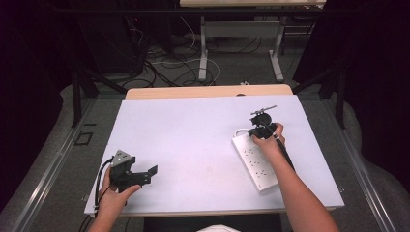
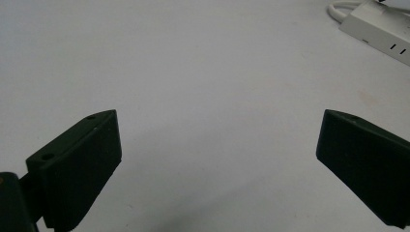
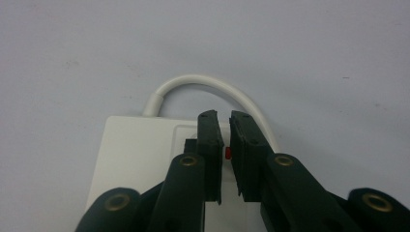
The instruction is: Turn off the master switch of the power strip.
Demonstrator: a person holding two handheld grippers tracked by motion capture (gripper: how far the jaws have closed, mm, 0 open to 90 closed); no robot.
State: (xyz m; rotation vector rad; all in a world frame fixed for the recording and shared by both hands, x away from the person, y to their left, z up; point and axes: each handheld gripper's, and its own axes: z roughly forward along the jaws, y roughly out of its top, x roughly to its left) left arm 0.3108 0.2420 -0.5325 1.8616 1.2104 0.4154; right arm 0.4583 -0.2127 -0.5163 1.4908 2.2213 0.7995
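**Right gripper over the power strip's switch end, left gripper idle**

A white power strip [image 1: 255, 159] lies on the right half of the table [image 1: 193, 130], set at a slant, its cord end pointing away from the person. Its short white cord [image 3: 208, 84] loops out of that far end and curves back along the strip's side.

The right gripper [image 1: 263, 126] is held above the far end of the strip, with the right hand [image 1: 270, 142] just behind it over the strip's body. In the right gripper view its jaws stand nearly together, with a thin slit left between them, directly over the strip's end panel. A small red spot [image 3: 227, 153], seemingly the switch, shows through that slit. Whether the jaw tips actually touch the strip or pinch anything cannot be told.

The left gripper [image 1: 145, 175] sits near the front left corner of the table, held by the left hand [image 1: 116, 195], well apart from the strip. Its jaws are spread wide, with nothing between them; in the left gripper view bare table shows in the gap, and a corner of the strip [image 2: 382, 29] appears at the upper right.
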